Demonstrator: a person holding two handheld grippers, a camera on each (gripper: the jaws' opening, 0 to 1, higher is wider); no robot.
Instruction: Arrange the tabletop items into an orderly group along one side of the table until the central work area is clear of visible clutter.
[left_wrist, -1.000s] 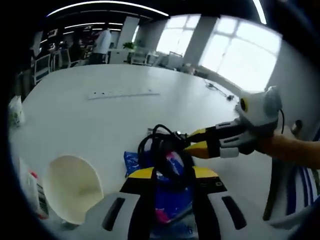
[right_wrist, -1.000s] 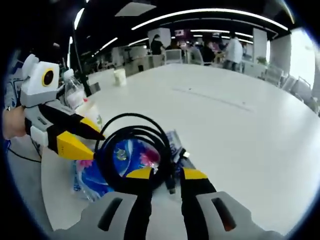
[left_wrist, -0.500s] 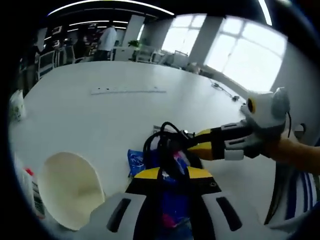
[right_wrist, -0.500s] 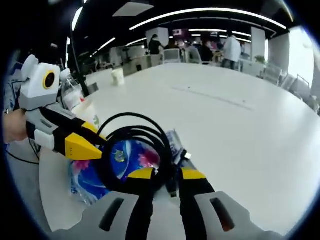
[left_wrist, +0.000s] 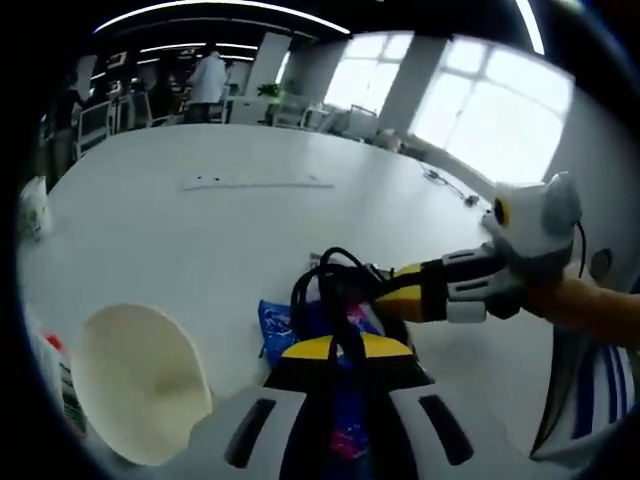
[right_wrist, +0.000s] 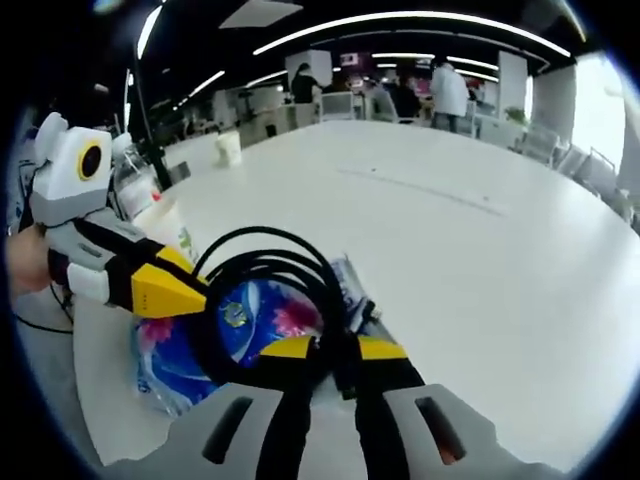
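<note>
A coiled black cable (right_wrist: 262, 285) lies on top of a blue and pink packet (right_wrist: 235, 322) on the white table (right_wrist: 470, 250). My right gripper (right_wrist: 333, 350) is shut on the near side of the coil, which runs between its yellow tips. From the left, my left gripper (right_wrist: 185, 293) reaches in with its tips pressed together at the coil's left edge. In the left gripper view the cable (left_wrist: 335, 290) rises just past my left gripper (left_wrist: 345, 350), the packet (left_wrist: 275, 325) lies under it, and the right gripper (left_wrist: 392, 292) comes in from the right, closed on the coil.
A white paper cup (left_wrist: 140, 385) lies on its side at my near left, next to a bottle (left_wrist: 55, 385). A power strip (left_wrist: 255, 183) lies farther out on the table. Another cup (right_wrist: 228, 148) and a clear bottle (right_wrist: 135, 178) stand beyond the left gripper. People stand at distant desks.
My left gripper's jaws have closed from a gap around the packet to tips together at the cable. The right gripper's jaws have narrowed slightly. The coil and packet stay put.
</note>
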